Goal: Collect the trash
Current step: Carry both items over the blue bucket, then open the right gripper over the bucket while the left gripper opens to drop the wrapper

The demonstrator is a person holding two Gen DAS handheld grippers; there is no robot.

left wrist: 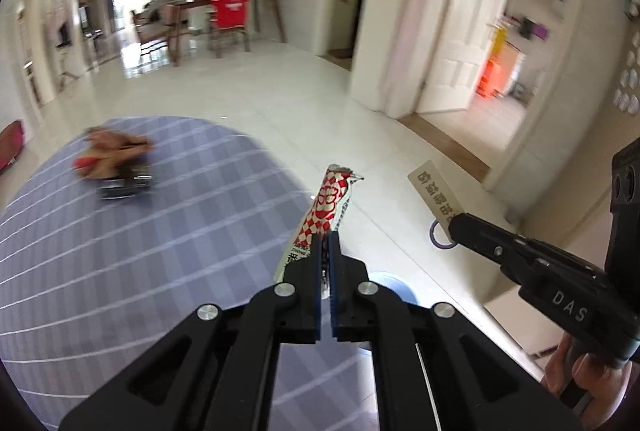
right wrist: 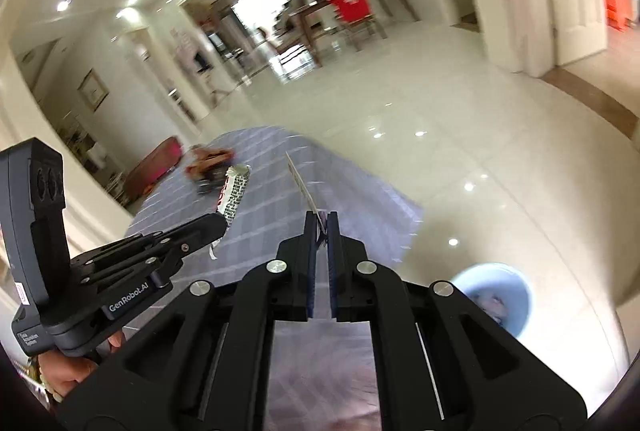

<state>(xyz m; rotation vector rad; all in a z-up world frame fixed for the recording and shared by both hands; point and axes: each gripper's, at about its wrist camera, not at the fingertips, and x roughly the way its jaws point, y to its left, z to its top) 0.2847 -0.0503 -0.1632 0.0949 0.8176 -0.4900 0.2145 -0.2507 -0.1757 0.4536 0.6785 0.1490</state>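
Observation:
My left gripper (left wrist: 327,237) is shut on a red-and-white checked snack wrapper (left wrist: 328,203), held up over the edge of the purple checked tablecloth (left wrist: 140,251). It also shows in the right wrist view (right wrist: 216,221) with the wrapper (right wrist: 234,193). My right gripper (right wrist: 322,217) is shut on a thin flat sachet (right wrist: 298,181), seen edge-on. In the left wrist view the right gripper (left wrist: 454,223) holds that beige printed sachet (left wrist: 436,193) above the floor. A light blue bin (right wrist: 506,297) stands on the floor below right, with some trash inside.
A blurred pile of brown and red wrappers with a dark object (left wrist: 120,167) lies on the far part of the cloth. The blue bin's rim (left wrist: 394,283) shows behind my left fingers. Glossy white tiled floor (left wrist: 280,103) stretches beyond, with a dining table and chairs (left wrist: 216,19) far off.

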